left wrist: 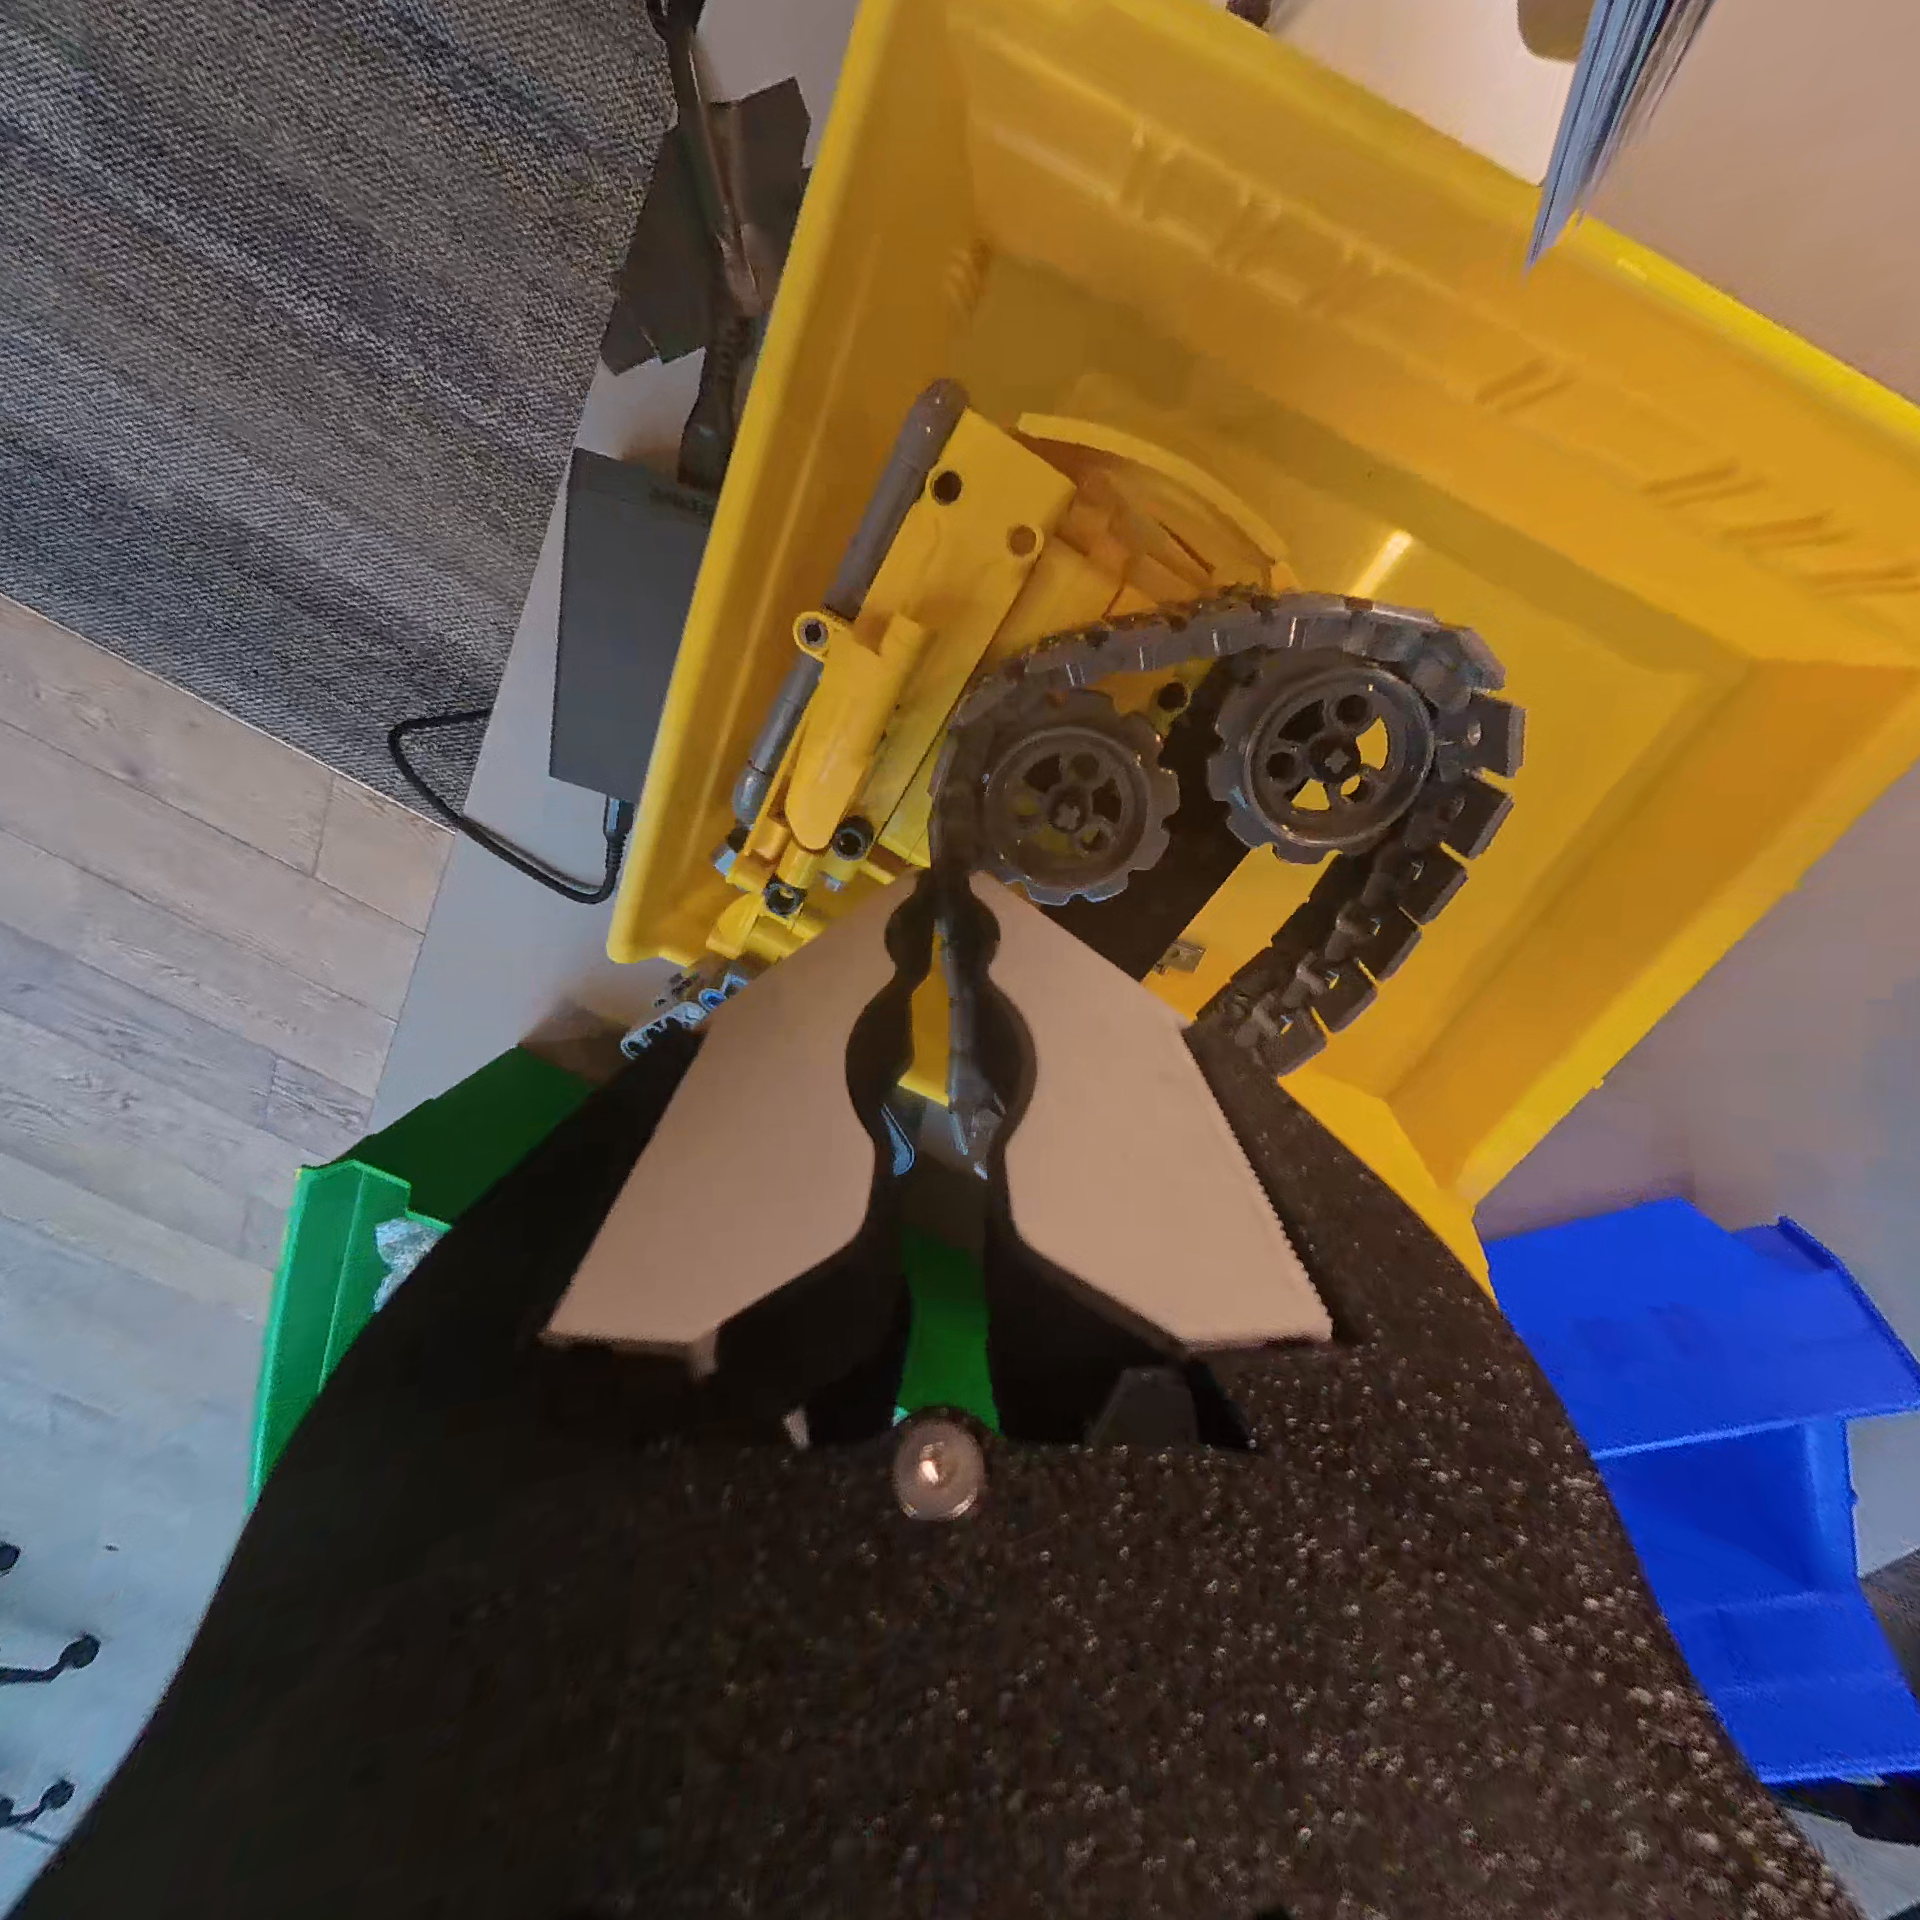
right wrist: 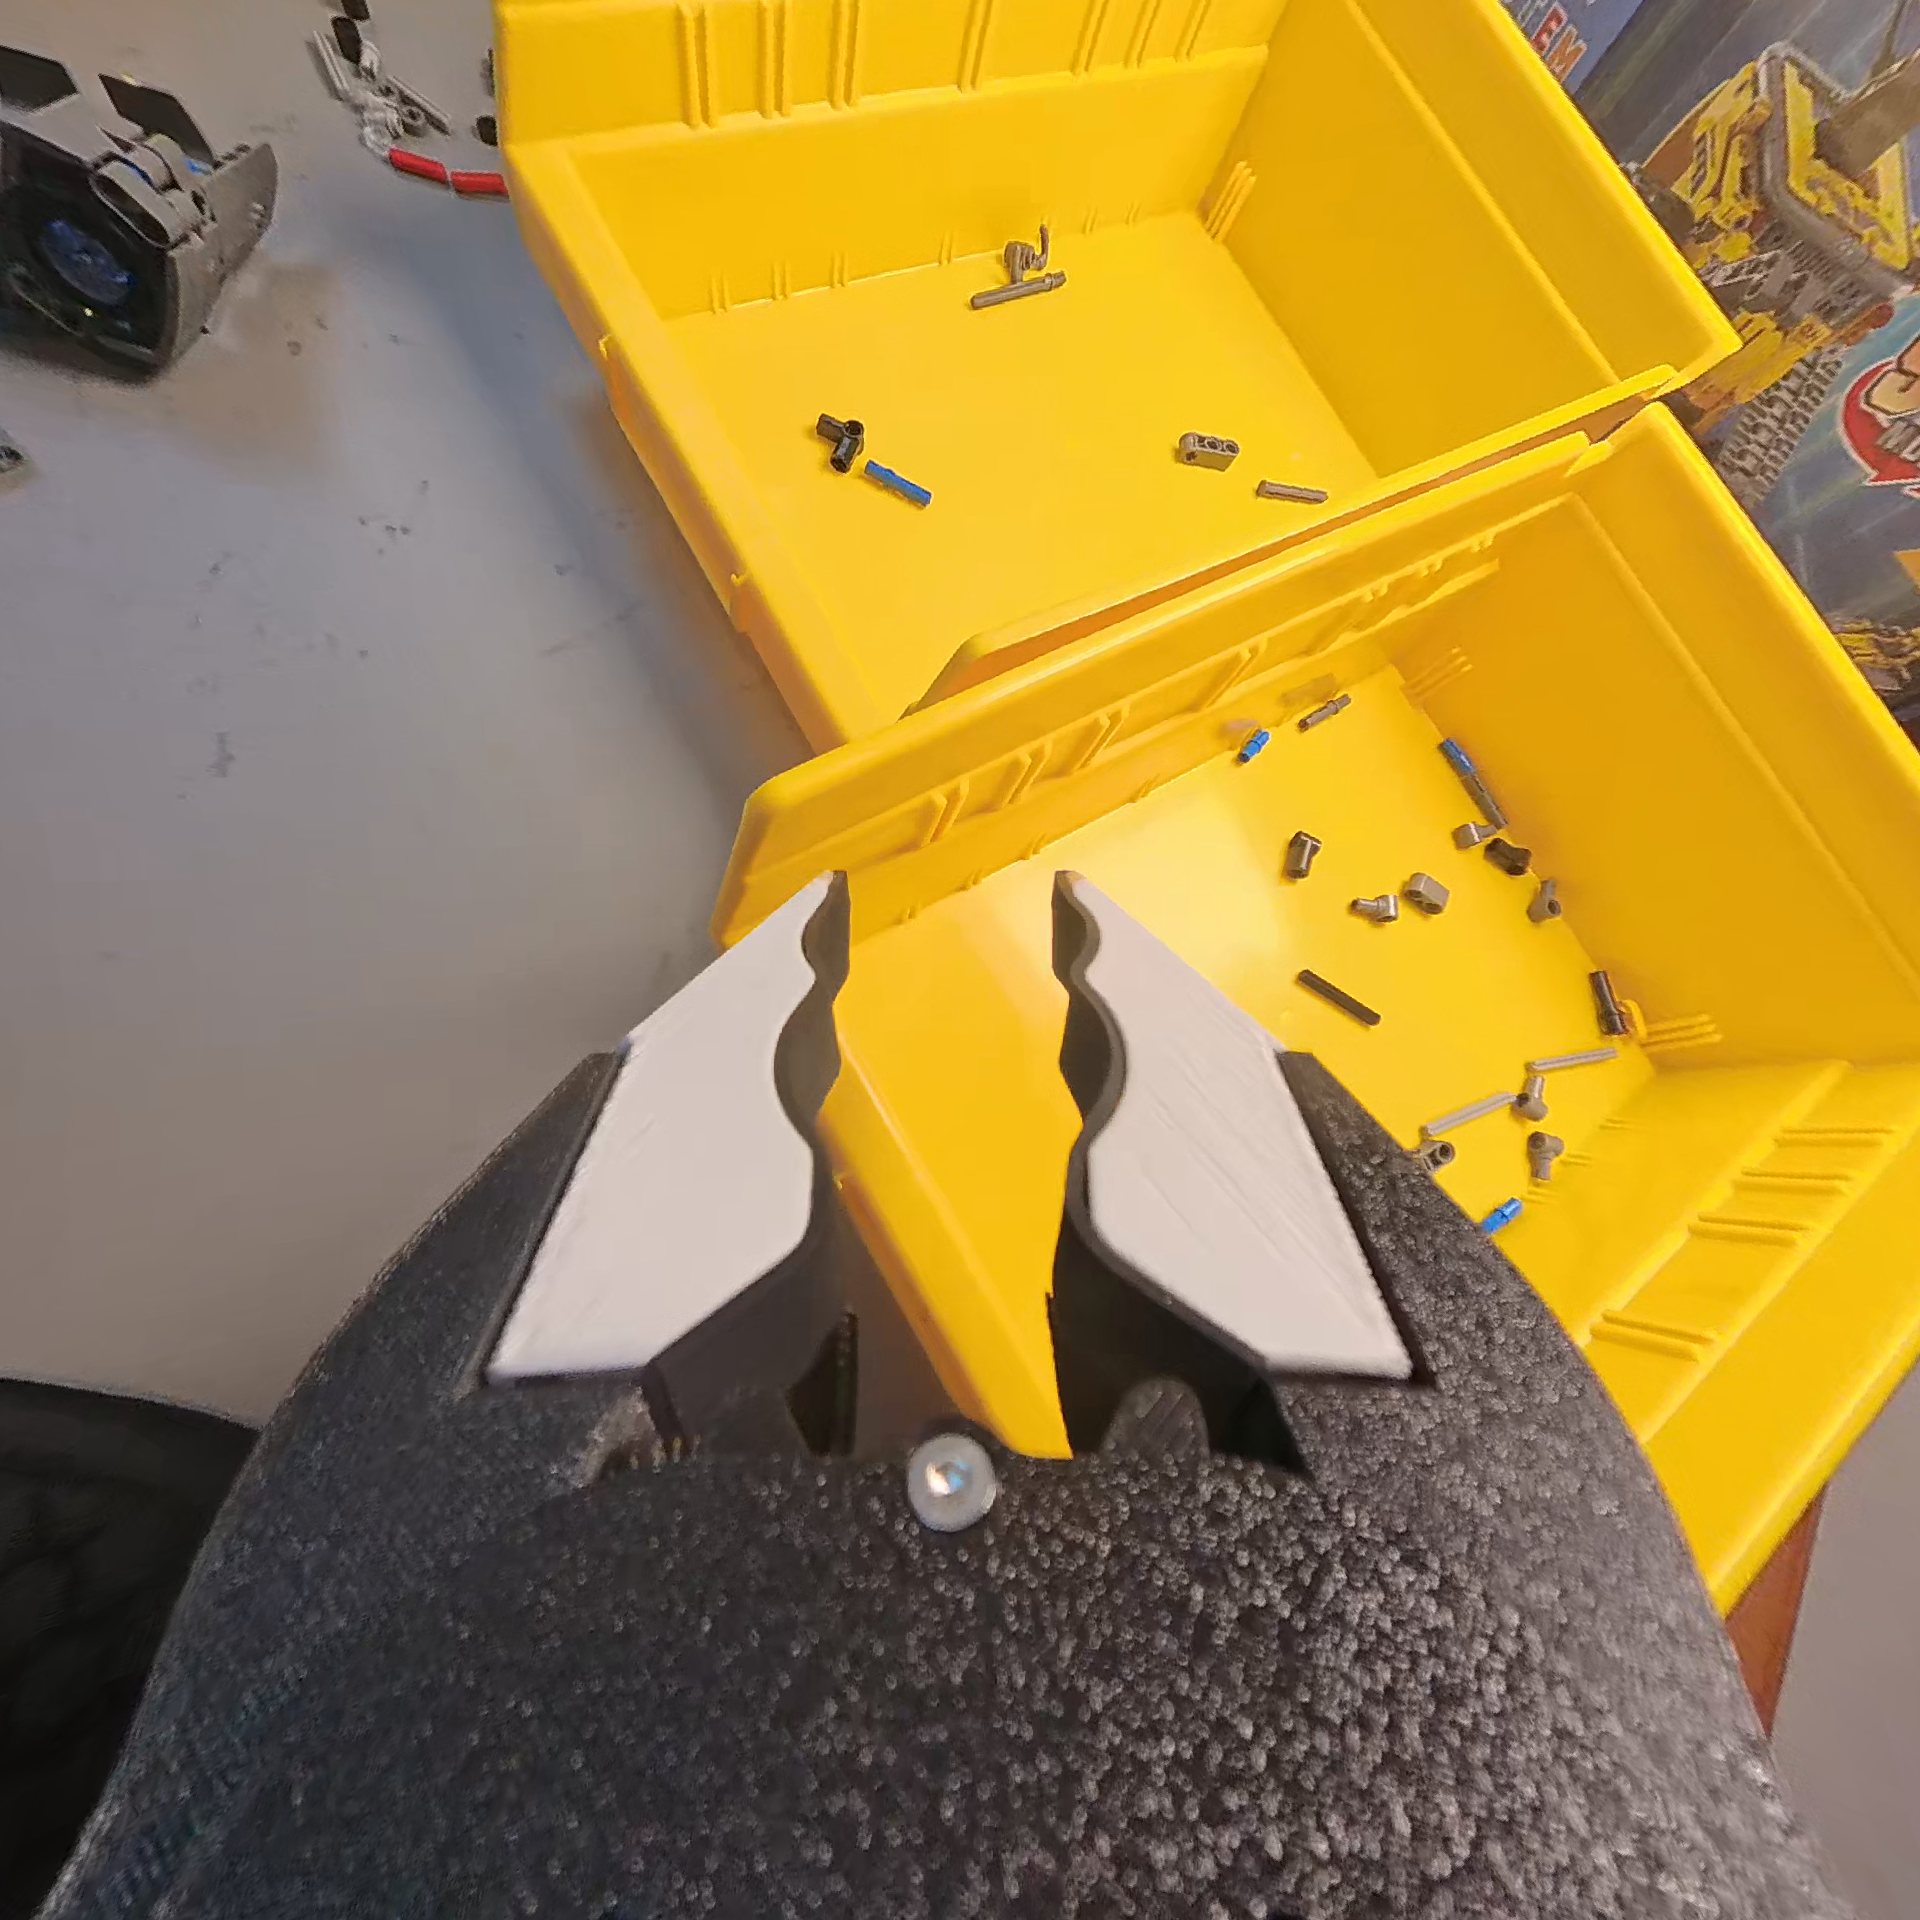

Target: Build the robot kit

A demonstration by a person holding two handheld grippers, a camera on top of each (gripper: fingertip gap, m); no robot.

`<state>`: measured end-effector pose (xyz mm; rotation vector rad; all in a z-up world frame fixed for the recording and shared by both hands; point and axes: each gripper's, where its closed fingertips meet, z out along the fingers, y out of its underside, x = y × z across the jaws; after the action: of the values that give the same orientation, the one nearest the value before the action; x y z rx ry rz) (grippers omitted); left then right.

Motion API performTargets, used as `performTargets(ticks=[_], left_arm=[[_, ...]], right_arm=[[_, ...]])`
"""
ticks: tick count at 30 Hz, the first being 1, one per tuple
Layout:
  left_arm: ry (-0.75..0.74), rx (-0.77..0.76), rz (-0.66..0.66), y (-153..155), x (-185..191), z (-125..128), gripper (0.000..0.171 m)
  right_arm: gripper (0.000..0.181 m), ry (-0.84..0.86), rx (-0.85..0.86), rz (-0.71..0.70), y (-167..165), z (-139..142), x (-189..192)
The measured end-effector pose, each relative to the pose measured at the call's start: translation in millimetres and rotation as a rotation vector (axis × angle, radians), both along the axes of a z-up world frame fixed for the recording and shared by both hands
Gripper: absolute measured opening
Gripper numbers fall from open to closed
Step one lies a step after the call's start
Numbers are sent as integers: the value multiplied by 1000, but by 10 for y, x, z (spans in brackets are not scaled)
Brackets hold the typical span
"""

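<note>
Pale grey desk (right wrist: 312, 644) carries two yellow bins side by side, with a grey rug (left wrist: 260, 260) and wood floor (left wrist: 156, 935) below its edge.

Left tongs (left wrist: 940, 914) are pressed together, pinching a dark grey link of the toy's track (left wrist: 1351, 644). That yellow brick-built tracked toy (left wrist: 914, 644), with two grey toothed wheels, hangs just ahead of the tips, over the open yellow bin (left wrist: 1351, 312). The loose track end droops to the right of the tongs.

Right tongs (right wrist: 951, 894) are spread, straddling the front-left corner wall of the near yellow bin (right wrist: 1714, 1299); whether the pads touch the wall cannot be told.

Only the left view shows the toy, a green bin (left wrist: 332, 1299) and a blue bin (left wrist: 1714, 1403) under the tongs, and a dark grey flat box (left wrist: 623, 623) with a black cable (left wrist: 488, 821). Only the right view shows the bin floors: small grey, black and blue pins (right wrist: 1475, 904) scattered in the near bin, a few more in the far yellow bin (right wrist: 1039, 416). A grey and black model piece (right wrist: 135, 249) lies at far left, red and grey parts (right wrist: 447, 177) beside the far bin, and a printed toy box (right wrist: 1787, 260) stands behind both.
</note>
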<state>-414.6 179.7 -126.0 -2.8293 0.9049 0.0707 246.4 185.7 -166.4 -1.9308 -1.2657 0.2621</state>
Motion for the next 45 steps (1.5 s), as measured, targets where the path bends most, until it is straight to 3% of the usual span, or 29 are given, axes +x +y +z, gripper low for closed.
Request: performTargets(ticks=[3,7,11,14,18,20,28,30,32,38,41,45], left_arm=[[74,87,-26,-35,64,43,2],[178,335,-9,-214,241,126,2],[253,672,5,-618,550,175,2],[317,844,-69,-1008,887,146,2],[283,821,-138,-1441,1275,-187,4],[343,827,-143,-1494,1298,-277,6],[434,725,-48,-1092,1126,-386,4],[399,632,-1,-1017,1072,-621,7],[356,631,6,-979,1099,-658,7],[14,702,94,-1226,1308,-231,24],[-149,762,257,-1237,988,120,25],[-396,702,469,-1014,508,247,31]], right_arm=[[36,25,59,-33,57,154,-28],[36,106,117,-8,-16,423,-189],[36,115,166,45,-154,502,-328],[35,123,168,71,-225,481,-419],[36,129,162,91,-273,434,-506],[35,146,157,101,-295,427,-550],[35,176,138,133,-366,386,-670],[35,186,130,138,-393,385,-683],[35,189,124,142,-423,386,-679],[34,211,107,130,-444,402,-623],[34,252,85,133,-449,442,-683],[34,279,78,164,-509,507,-851]])
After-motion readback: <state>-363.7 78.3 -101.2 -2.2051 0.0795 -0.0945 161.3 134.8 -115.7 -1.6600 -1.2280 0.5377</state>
